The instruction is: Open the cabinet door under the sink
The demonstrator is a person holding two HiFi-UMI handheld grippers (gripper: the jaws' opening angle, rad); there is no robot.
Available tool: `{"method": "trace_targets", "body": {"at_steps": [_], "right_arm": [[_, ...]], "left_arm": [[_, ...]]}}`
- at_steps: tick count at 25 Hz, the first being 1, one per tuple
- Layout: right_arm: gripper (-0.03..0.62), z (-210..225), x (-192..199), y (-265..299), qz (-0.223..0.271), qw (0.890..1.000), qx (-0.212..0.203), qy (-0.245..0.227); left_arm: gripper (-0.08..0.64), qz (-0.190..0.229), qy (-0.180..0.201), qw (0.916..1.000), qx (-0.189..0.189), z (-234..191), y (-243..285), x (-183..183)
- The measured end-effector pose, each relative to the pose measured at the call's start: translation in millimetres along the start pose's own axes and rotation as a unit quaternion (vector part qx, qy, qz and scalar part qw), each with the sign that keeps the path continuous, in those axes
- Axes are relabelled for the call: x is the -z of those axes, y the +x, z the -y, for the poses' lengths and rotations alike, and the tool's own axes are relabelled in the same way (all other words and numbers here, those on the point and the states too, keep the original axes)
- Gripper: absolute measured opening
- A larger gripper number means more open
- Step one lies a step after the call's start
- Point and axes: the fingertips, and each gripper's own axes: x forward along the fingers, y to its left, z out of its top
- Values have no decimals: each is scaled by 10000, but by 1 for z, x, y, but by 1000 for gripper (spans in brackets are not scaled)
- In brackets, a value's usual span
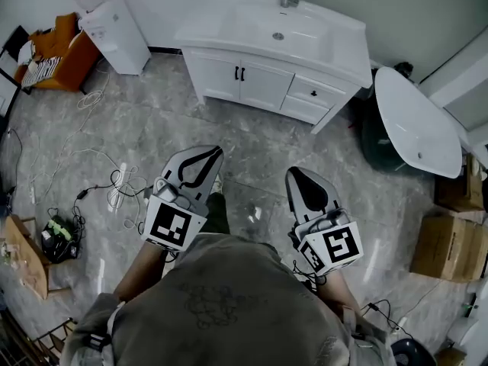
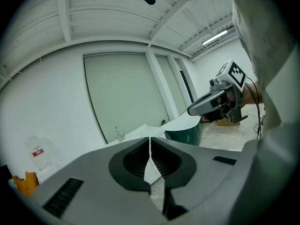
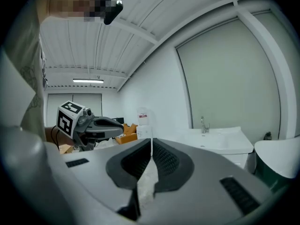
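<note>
The white vanity (image 1: 252, 78) with its sink (image 1: 276, 30) stands against the far wall. Its two cabinet doors are closed, with black handles (image 1: 239, 73) meeting in the middle. Both grippers hang well short of it, above the floor in front of the person. My left gripper (image 1: 210, 154) is shut with nothing in it, jaws meeting in its own view (image 2: 150, 140). My right gripper (image 1: 296, 174) is likewise shut and empty (image 3: 151, 140). The right gripper view shows the sink (image 3: 220, 137) and faucet (image 3: 203, 124) ahead.
Two drawers (image 1: 313, 92) sit right of the doors. A water dispenser (image 1: 114, 21) and orange seat (image 1: 61, 48) stand at the left. Cables (image 1: 114, 189) lie on the tiled floor. A white oval panel (image 1: 415, 120) and cardboard boxes (image 1: 450, 242) are at the right.
</note>
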Motion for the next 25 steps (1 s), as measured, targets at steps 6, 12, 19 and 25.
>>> {"method": "trace_targets", "body": {"at_steps": [6, 12, 19, 25], "right_arm": [[34, 13, -8, 56, -130, 9999, 32, 55], [32, 18, -13, 118, -325, 9994, -38, 119], [32, 30, -27, 198, -416, 9990, -42, 171], [34, 39, -34, 267, -557, 9983, 64, 147]], "left_arm": [[22, -99, -67, 9999, 95, -49, 23, 21], [23, -211, -151, 9995, 184, -99, 45, 45], [23, -193, -595, 9977, 264, -167, 79, 66], [23, -176, -569, 9964, 601, -217, 116, 87]]}}
